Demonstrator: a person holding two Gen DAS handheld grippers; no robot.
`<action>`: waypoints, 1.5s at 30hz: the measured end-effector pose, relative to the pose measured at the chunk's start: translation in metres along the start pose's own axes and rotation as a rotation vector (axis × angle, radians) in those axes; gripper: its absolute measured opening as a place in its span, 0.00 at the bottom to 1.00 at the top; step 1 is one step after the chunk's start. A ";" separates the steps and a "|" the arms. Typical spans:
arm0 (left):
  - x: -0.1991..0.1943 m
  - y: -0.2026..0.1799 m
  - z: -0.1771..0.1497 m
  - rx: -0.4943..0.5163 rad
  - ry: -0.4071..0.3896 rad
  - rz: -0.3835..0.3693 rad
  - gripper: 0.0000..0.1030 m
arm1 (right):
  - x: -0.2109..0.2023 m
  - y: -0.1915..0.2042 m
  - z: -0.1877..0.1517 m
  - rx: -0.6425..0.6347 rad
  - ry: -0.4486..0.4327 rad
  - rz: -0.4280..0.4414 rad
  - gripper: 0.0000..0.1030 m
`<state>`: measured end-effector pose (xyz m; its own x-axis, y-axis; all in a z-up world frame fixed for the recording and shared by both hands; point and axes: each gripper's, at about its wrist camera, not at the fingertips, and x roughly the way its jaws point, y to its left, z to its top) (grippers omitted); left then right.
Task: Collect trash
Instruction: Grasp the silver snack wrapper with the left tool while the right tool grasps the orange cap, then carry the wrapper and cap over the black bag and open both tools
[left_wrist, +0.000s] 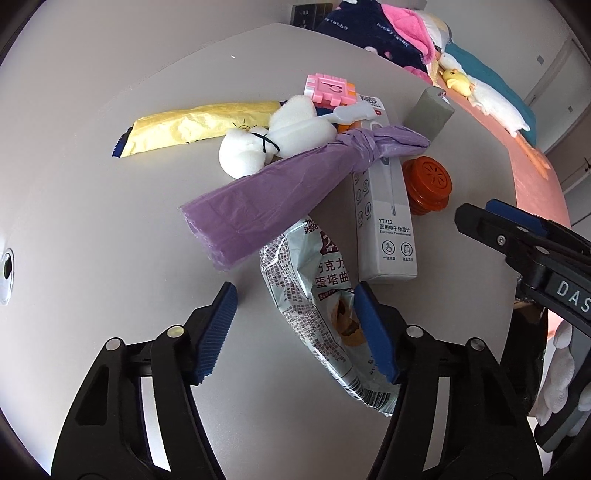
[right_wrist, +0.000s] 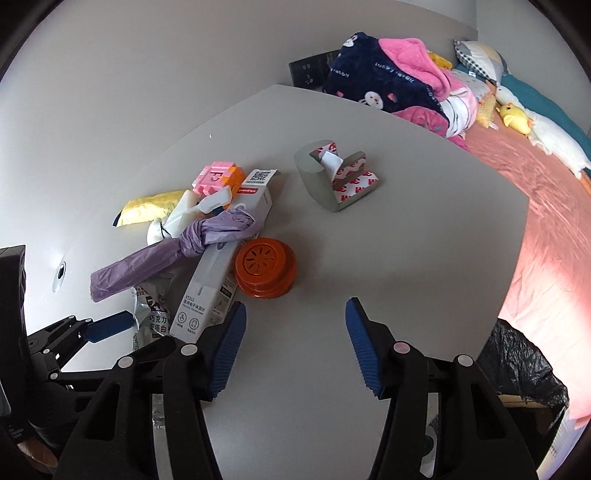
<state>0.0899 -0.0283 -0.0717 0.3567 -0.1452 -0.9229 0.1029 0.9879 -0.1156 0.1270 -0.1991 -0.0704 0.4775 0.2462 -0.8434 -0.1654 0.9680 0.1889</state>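
The trash sits in one loose heap toward the left of the grey surface (right_wrist: 369, 258), piled rather than laid out, so most pieces overlap: a knotted purple bag (left_wrist: 295, 184) lies slantwise across the top, resting on a white thermometer box (left_wrist: 384, 221) and over the far end of a silver snack wrapper (left_wrist: 314, 314). Behind them are a yellow wrapper (left_wrist: 192, 125), a white sponge brush (left_wrist: 273, 136) and a pink block toy (left_wrist: 330, 88). An orange lid (right_wrist: 266, 273) stands just right of the box, and a grey corner guard (right_wrist: 332, 181) lies apart, farther off. A black-lined bin (right_wrist: 517, 369) waits off the near right edge, probably where all this is meant to go. The left tool (left_wrist: 295, 332) has its jaws wide apart, one pad over the wrapper's near end, the other over bare surface; whether it touches the foil I cannot tell, but it holds nothing. The right tool (right_wrist: 295, 343) is likewise spread wide and empty, above bare surface near the lid.
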 end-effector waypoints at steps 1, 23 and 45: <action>-0.001 0.001 0.000 0.000 -0.002 0.003 0.51 | 0.004 0.003 0.002 -0.008 0.004 0.000 0.56; -0.005 0.023 -0.002 -0.104 0.000 -0.103 0.41 | 0.030 0.010 0.008 0.017 0.006 0.040 0.45; -0.046 -0.012 -0.032 -0.041 -0.047 -0.173 0.20 | -0.037 -0.007 -0.030 0.058 -0.050 0.058 0.45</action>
<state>0.0430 -0.0314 -0.0397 0.3803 -0.3146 -0.8697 0.1285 0.9492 -0.2872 0.0849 -0.2161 -0.0553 0.5111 0.3023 -0.8046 -0.1439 0.9530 0.2666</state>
